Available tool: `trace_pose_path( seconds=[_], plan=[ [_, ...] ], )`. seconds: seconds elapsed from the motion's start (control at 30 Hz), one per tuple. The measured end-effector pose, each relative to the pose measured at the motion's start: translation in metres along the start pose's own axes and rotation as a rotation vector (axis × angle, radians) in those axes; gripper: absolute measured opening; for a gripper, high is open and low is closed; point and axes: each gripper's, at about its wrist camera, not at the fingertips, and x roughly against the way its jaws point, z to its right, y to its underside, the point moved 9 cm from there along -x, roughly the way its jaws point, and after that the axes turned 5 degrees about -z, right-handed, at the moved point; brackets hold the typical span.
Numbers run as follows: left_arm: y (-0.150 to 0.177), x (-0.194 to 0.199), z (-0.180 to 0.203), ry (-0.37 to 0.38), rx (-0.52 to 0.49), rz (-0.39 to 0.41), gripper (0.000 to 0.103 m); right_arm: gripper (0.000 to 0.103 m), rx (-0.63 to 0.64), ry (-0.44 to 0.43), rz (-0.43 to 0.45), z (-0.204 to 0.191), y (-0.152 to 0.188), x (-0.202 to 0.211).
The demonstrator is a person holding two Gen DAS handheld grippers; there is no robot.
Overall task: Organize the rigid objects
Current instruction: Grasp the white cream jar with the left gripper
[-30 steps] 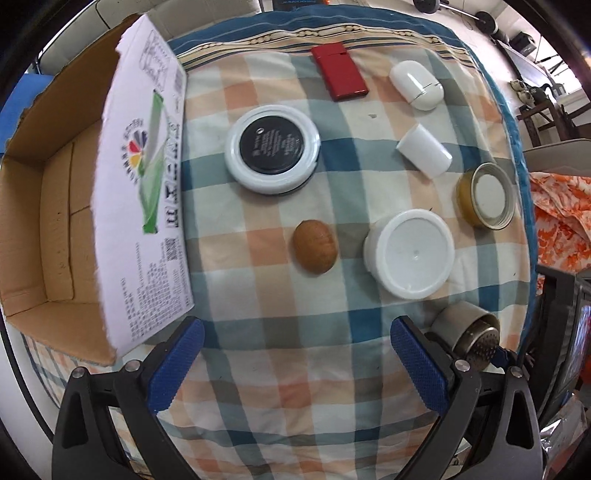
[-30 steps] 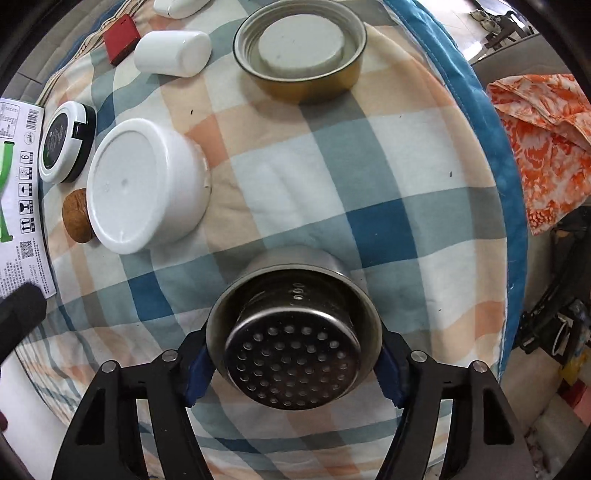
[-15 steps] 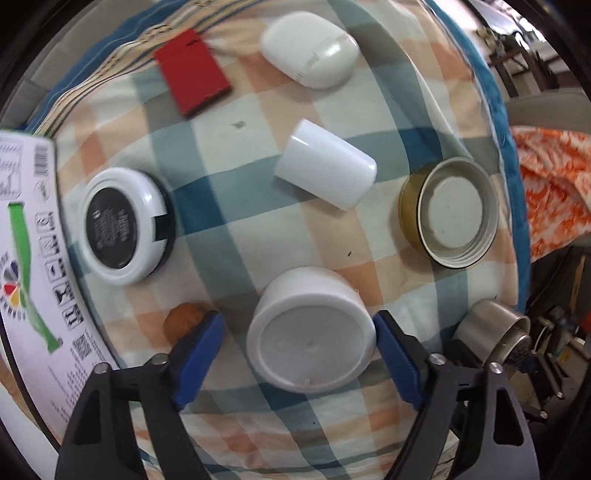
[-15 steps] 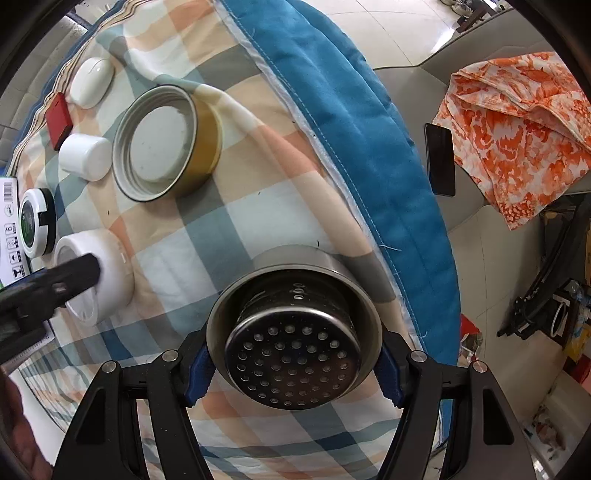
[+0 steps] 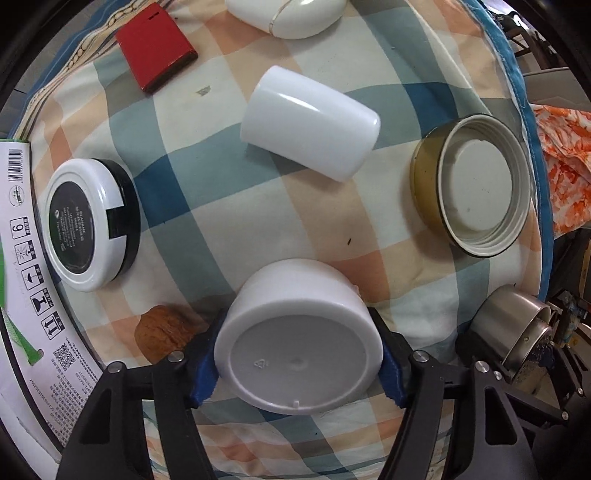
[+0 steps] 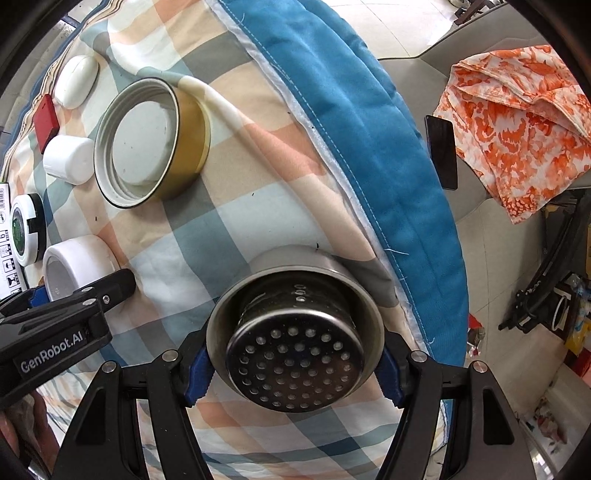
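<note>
Change since earlier: between the two views the left gripper [image 5: 299,365] was brought forward over the checked cloth [image 5: 229,184]; its blue pads, once spread with nothing between them, are now pressed against the white tub [image 5: 299,350].
Left gripper: closed on the white tub, which is held by its sides with its flat face toward the camera.
Right gripper [image 6: 293,363]: clamped on the steel strainer cup [image 6: 295,332], perforated end toward the camera.
Ahead of left gripper: white cylinder [image 5: 310,123] lying on its side; red case [image 5: 155,46] and white oval case [image 5: 291,14] beyond.
Left of left gripper: walnut [image 5: 162,338] just beside the left pad; black-and-white round tin [image 5: 90,229]; printed cardboard box [image 5: 26,295] at the edge.
Right of left gripper: gold lid [image 5: 472,190], open side up.
</note>
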Motion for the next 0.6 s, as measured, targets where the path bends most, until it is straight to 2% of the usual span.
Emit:
trace_pose_path(
  seconds=[0.13, 0.37, 0.5, 0.6],
  plan=[
    [0.010, 0.009, 0.003, -0.004, -0.003, 0.030, 0.067, 0.073, 0.004, 0.002, -0.003, -0.002, 0.003, 0.003],
    [0.041, 0.045, 0.005, 0.008, -0.015, 0.146, 0.067, 0.073, 0.043, -0.023, 0.012, -0.011, 0.021, 0.017],
    [0.063, 0.061, -0.010, 0.034, 0.006, 0.183, 0.067, 0.073, 0.074, -0.036, 0.037, -0.020, 0.034, 0.033],
    [0.078, 0.088, -0.025, 0.049, 0.023, 0.231, 0.067, 0.073, 0.109, -0.046, 0.066, -0.032, 0.046, 0.052]
  ],
)
